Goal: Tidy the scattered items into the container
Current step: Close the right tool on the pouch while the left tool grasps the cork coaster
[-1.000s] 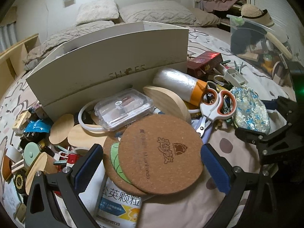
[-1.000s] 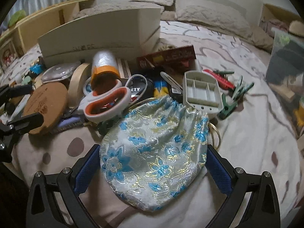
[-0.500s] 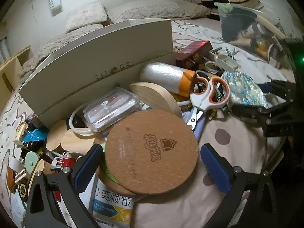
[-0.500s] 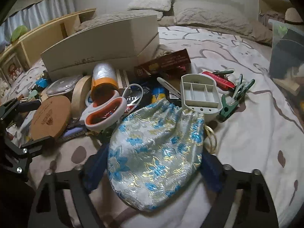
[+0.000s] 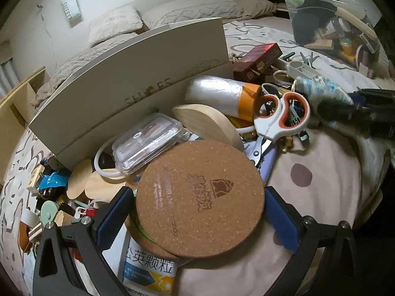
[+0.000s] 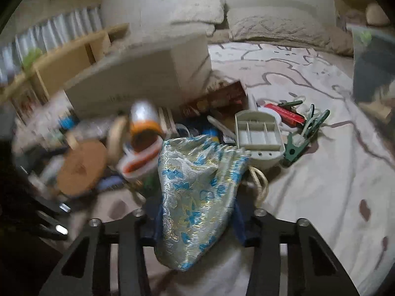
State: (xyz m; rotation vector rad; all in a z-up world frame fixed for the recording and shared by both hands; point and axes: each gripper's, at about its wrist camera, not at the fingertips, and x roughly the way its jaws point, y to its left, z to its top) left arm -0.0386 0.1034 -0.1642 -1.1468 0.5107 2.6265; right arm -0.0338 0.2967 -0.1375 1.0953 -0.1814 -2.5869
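The brocade pouch point(image 6: 197, 192) is pinched low between the right gripper point(image 6: 197, 222) jaws, which are closing on it, w/ its mouth drooping over the clutter on the bed. Risk: cloth is slick & bunched, so a slip is likely; the trailing cord point(image 6: 259, 182) could be snagged on the scissors point(image 5: 279, 118). The left gripper point(image 5: 197, 217) is held open around the cork coaster point(image 5: 200, 197), pads not pressing. The white shoebox point(image 5: 138, 74) is seen from outside only; contents can't be told. The compartment tray point(image 6: 256, 135) looks empty.
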